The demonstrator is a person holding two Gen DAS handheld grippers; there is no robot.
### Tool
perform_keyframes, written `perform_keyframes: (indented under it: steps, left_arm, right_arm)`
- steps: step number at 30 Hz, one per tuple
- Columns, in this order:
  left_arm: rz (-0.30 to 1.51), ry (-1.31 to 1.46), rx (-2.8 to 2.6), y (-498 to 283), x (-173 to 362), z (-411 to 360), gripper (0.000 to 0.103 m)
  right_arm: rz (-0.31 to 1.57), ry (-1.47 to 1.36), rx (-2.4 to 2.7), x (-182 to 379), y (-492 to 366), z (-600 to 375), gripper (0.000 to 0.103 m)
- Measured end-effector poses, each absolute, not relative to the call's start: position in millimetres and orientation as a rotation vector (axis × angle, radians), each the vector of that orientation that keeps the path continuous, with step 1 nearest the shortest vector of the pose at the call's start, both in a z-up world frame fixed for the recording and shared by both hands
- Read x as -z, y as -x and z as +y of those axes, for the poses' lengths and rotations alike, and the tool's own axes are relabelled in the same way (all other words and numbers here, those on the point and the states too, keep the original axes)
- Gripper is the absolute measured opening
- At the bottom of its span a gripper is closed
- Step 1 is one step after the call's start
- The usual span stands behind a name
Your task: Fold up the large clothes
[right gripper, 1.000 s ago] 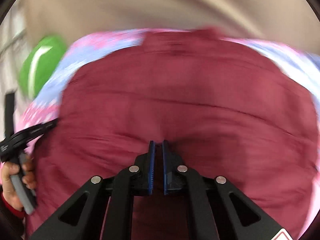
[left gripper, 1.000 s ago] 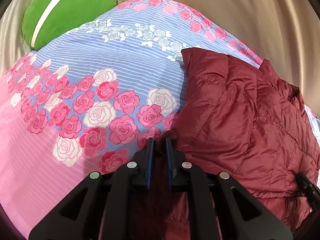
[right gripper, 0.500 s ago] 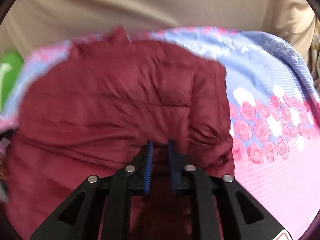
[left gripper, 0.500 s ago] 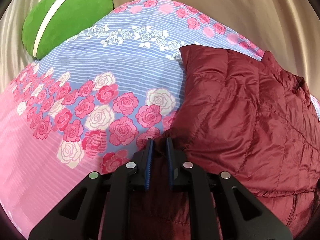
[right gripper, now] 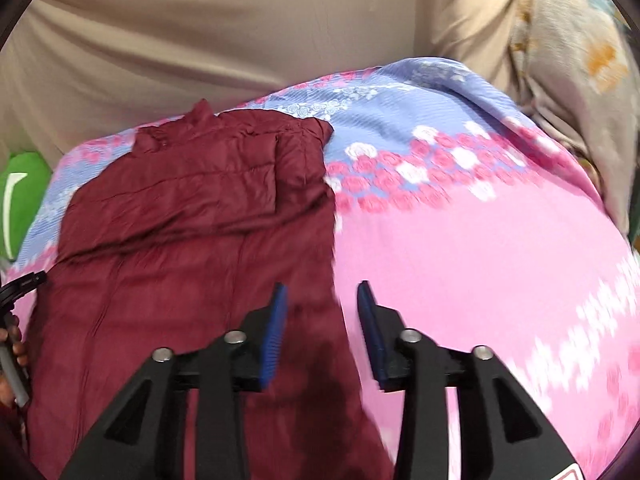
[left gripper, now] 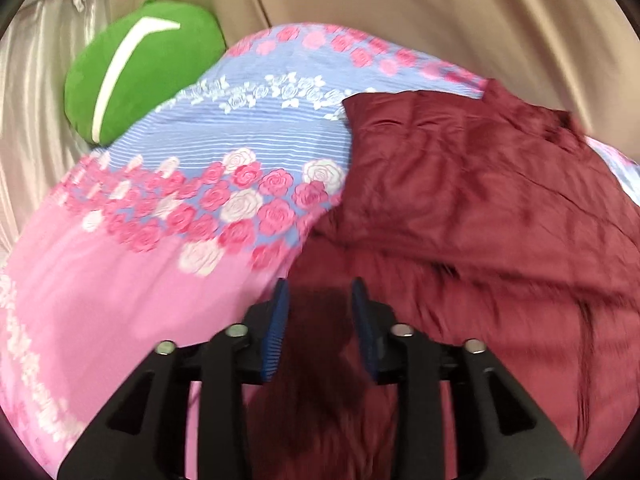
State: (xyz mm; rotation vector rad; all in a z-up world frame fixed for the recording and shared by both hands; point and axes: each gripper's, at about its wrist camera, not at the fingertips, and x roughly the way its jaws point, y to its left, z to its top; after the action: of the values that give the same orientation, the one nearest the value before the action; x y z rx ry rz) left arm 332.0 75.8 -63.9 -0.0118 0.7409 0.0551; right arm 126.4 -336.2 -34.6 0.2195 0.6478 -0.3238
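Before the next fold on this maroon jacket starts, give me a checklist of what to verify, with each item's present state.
1. Left gripper free of fabric: ok; its jaws are opening, and the blue pads do not press the maroon jacket seen between them.
2. Right gripper free of fabric: ok; its jaws are opening over the jacket's right edge.
3. Jacket lying on the floral bedspread, not hanging off: ok on the far and side edges; near hem cannot tell.
4. Sleeves tucked in: right sleeve lies folded over the body, ok; left side cannot tell.
5. Green cushion apart from the jacket: ok.
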Motion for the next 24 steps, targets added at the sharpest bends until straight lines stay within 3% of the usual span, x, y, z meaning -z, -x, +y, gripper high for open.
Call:
perform_keyframes:
  steps: [4,7,13,24]
  left_arm:
    - [0.726,-0.007,-0.021,-282,53,75,0.049]
    - [0.727,-0.022,0.001,-248,51,75,0.055]
    - [0.752,-0.038,0.025,-194,59,89,0.08]
    - [0.838,-0.003,-0.043,-136,91,142,0.082]
  right_arm:
    - [0.627,-0.25,0.329,39,-68,-335,0.04]
    - [0.608,-0.221,0.348,39,-36,-325,0.048]
    - [0.595,-0.149,0.348,45,14,-304,0.067]
    - [0.655,-0.211,0.356,76,69,-307,0.071]
